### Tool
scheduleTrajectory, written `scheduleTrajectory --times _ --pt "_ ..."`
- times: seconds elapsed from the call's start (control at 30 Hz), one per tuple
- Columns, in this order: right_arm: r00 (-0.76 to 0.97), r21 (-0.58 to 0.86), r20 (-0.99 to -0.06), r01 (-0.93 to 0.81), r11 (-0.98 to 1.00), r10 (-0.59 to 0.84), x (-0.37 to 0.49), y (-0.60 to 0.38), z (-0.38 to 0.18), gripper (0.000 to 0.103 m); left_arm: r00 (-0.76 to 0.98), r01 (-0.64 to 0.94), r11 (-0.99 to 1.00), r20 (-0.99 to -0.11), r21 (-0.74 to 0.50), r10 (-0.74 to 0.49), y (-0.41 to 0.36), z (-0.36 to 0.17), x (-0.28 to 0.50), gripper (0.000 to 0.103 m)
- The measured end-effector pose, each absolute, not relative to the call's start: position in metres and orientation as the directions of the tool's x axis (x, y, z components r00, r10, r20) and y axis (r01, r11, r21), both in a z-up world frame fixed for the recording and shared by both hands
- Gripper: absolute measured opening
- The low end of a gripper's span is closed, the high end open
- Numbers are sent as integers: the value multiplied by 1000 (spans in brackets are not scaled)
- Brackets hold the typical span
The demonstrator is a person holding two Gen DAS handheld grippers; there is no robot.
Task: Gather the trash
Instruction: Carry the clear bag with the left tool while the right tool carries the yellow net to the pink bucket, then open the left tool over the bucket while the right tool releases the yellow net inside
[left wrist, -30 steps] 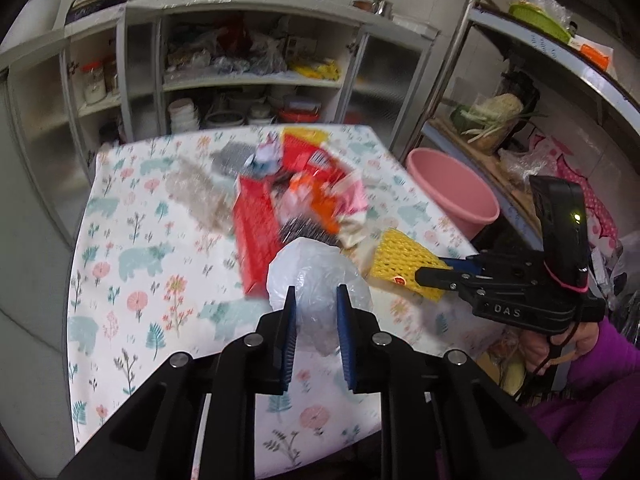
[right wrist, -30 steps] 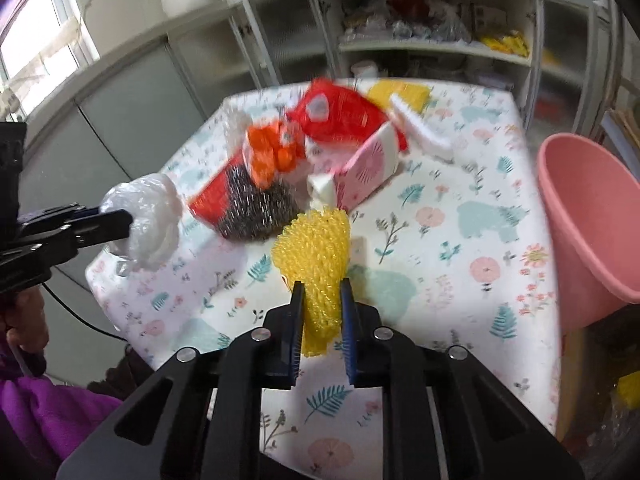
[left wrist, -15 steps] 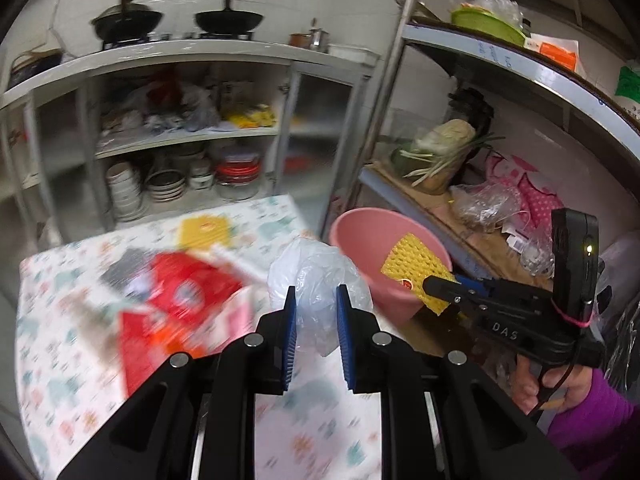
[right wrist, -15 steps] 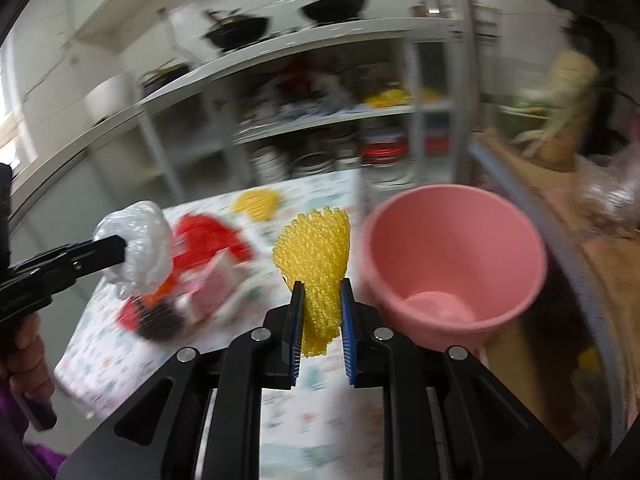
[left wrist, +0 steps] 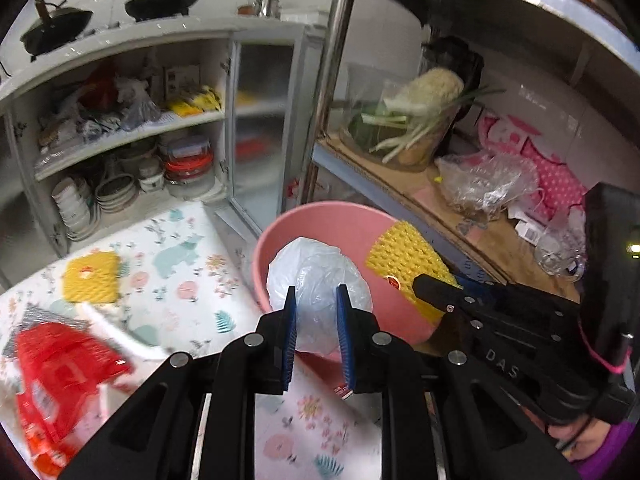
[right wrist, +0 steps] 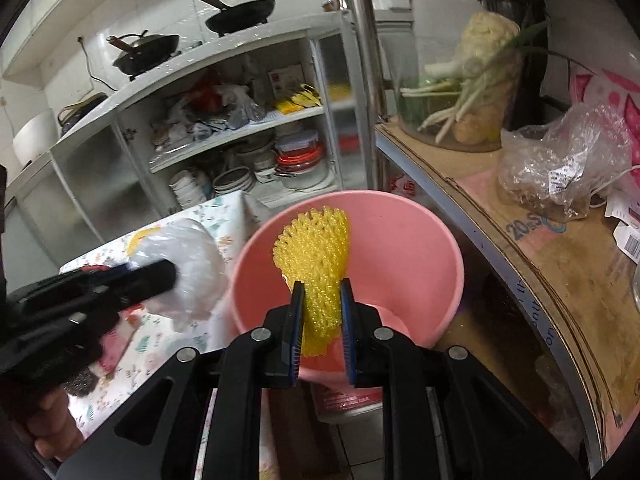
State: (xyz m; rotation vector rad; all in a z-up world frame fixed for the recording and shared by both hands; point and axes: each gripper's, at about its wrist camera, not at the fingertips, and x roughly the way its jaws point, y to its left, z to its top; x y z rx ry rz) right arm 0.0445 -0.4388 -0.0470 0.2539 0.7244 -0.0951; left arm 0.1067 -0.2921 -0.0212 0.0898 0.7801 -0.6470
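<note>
**Two wrist cameras, one pink bucket**

The left wrist camera looks forward and down along its own fingers from above the table edge [left wrist: 176,280], close to the pink bucket [left wrist: 320,224]. The right wrist camera faces the same bucket [right wrist: 400,216] from nearer its open mouth. Both views share the bucket, the white cupboard [left wrist: 132,80] [right wrist: 224,92] behind it and the shelf rack beside it.
</note>
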Motion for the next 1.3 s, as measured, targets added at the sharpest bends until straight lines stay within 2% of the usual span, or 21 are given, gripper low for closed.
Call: scheduleTrajectory --times 0.4,0.5,0.53,0.6,0.73,0.97,1.3 --pt "723 155 -689 216 964 -52 66 -447 -52 17 478 572 802 -724 -172 -497 -324 -51 135 18" --pt "717 137 -694 214 967 -61 71 -445 -50 19 467 569 799 -724 -192 -507 -325 -53 137 23" --pt "712 144 -700 211 967 -50 73 -444 -50 20 470 567 801 -722 -194 -508 -324 -52 136 28" --pt "709 154 -704 207 966 -40 74 -442 -50 22 478 560 805 -718 -195 -506 -321 -48 135 36" --pt "703 148 -711 202 968 -38 73 -436 -49 31 513 544 817 -694 -193 -505 -306 -35 129 42" --pt "729 135 -682 192 972 -49 57 -426 -34 40 564 523 830 -651 -196 -509 -273 -6 114 42" --pt "773 156 -635 142 977 -11 25 -411 -12 41 659 450 876 -596 -176 -458 -207 34 68 42"
